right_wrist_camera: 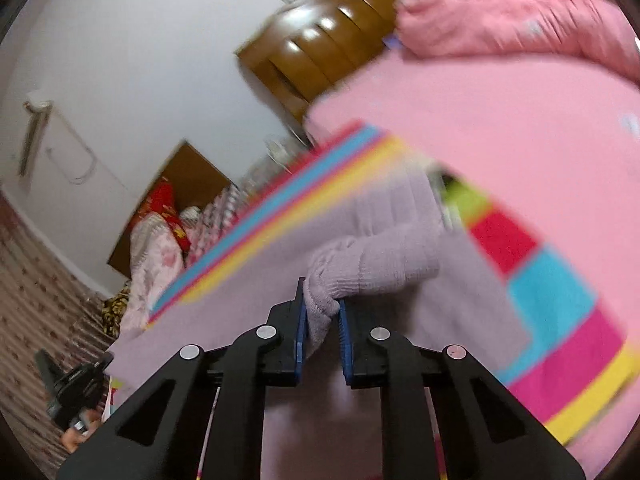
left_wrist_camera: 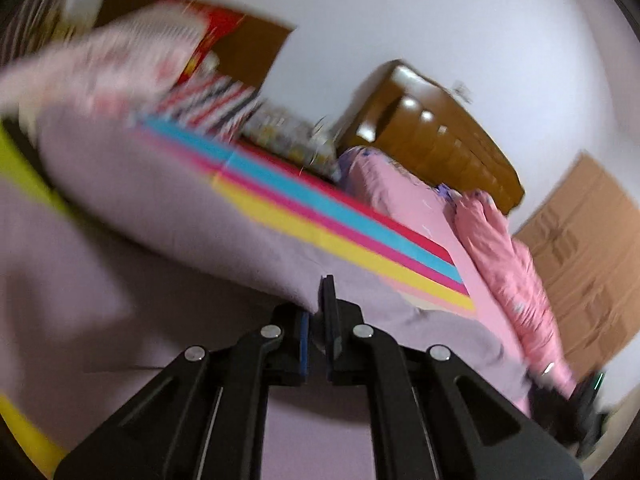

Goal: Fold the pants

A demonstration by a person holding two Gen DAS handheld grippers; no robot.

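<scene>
The pants are pale lilac knit, and they lie on a striped mat spread over a bed with a pink sheet. The mat is the landmark here: bands of yellow, magenta, blue and red run along its edges, and the lilac cloth covers most of its middle.

The right gripper has its jaws nearly together, pinching a bunched, ribbed end of the pants between the blue pads — the cloth bulges up out of the narrow gap and trails away across the mat.

In the left wrist view the left gripper has its jaws closed almost to touching. The edge of the lilac pants comes down to the fingertips, and a fold of it lifts in a broad hump over the near side of the mat; the picture is too blurred to show for certain that the cloth sits between the pads.

Beyond the far end of the mat stands a brown wooden headboard against a white wall. On the sheet just beside the mat's red edge lies a crumpled pink quilt. Off the mat's other side — past the bed's edge — sits a heap of patterned bedding.
</scene>
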